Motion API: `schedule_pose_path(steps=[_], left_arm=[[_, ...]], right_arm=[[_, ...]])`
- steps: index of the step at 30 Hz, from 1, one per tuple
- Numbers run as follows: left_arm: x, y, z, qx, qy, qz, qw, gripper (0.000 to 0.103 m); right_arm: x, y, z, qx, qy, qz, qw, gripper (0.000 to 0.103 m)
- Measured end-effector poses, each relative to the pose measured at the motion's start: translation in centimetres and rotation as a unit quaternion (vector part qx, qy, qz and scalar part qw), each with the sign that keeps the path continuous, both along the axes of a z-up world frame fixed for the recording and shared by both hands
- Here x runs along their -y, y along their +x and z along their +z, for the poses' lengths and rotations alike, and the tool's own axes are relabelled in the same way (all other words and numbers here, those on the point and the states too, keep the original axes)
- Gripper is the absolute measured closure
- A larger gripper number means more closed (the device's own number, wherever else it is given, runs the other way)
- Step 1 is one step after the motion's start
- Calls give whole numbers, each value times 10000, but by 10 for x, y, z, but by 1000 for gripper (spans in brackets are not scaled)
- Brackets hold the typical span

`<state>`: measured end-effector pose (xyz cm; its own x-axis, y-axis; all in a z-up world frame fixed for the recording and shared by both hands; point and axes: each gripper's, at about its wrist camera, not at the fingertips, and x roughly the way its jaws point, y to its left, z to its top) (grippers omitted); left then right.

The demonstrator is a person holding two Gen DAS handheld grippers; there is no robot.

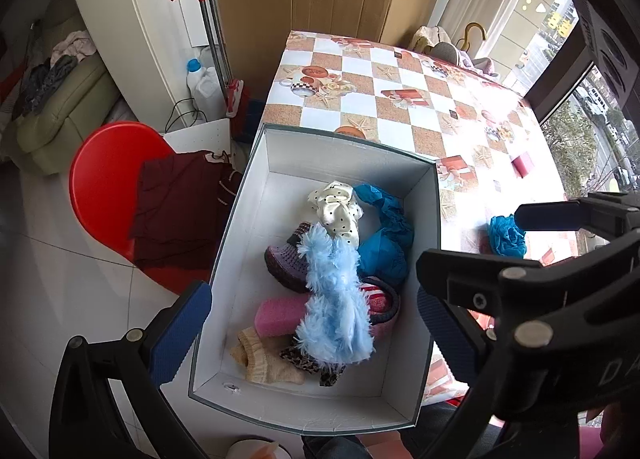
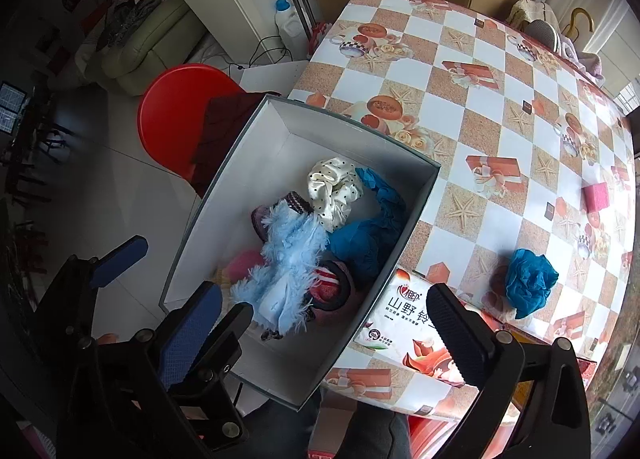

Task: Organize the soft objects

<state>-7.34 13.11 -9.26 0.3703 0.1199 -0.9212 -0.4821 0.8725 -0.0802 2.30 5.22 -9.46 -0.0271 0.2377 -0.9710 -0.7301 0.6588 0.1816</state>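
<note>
We observe, at far left, a red chair on the floor with a dark maroon cloth draped over its seat, just beside the white box that overhangs the edge of the counter. The left gripper hangs above the near end of the box with its blue pads spread wide, released and grasping nothing; the box contents show between them. Inside the box we record, near the front left, a beige knit piece and a pink sponge; across the middle lies a fluffy light-blue item, overlapping a purple knit item and a red-and-white striped item. Toward the far end sit a white polka-dot scrunchie and, against the right wall, a crumpled blue cloth. To the right of the box, a printed tissue pack rests on the counter touching the box's outer wall. The right gripper is likewise released, its fingers wide apart and empty, one over the box and one over the tissue pack. Farther right, a second blue cloth lies bunched on the checked counter, apart from the box, and a small pink block sits well beyond it.
</note>
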Motion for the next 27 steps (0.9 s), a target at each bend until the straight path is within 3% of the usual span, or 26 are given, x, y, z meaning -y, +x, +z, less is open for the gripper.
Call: schedule_pose_path(steps=[4,27], left_arm=[[3,-2,3,-72,147,29,9999,0],[3,-11,7,-4,140,-264,9996,0]], right_arm=[[4,-2,1,-12,75,-9,10000,0],[8,-17,12,8,135,-333,9994,0]])
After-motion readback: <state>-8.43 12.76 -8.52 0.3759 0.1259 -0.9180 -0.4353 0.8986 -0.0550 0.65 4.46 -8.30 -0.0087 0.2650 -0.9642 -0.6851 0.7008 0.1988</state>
